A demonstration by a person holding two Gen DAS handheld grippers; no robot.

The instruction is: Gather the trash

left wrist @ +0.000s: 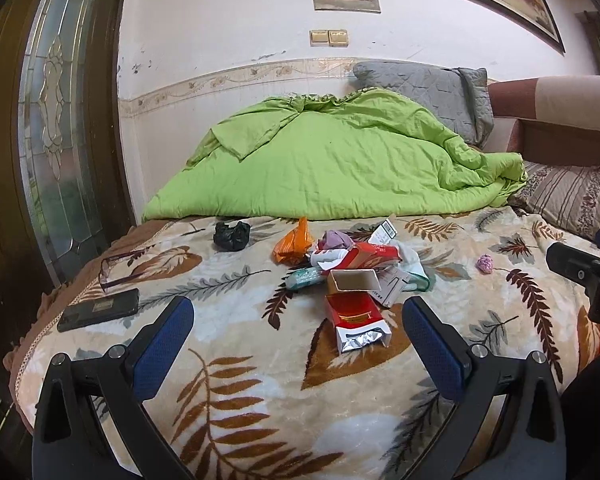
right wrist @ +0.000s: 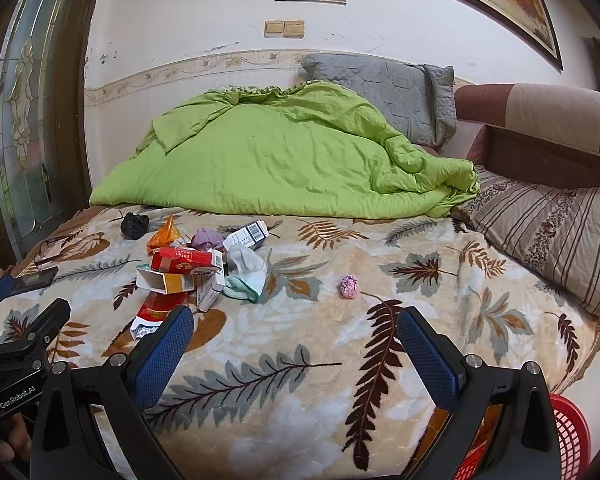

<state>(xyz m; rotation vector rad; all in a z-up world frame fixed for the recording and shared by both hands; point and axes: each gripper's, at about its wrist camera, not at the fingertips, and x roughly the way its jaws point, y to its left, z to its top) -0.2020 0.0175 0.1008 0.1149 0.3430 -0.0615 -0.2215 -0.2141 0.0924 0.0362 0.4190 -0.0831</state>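
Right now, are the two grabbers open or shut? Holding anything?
Left gripper: open, jaws spread, holding nothing.
Right gripper: open, jaws spread, holding nothing.

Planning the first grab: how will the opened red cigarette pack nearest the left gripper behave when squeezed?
The red cigarette pack looks empty, its torn foil top gaping, so it is probably light and will likely crush. Lying flat on the plush blanket, it probably won't roll.
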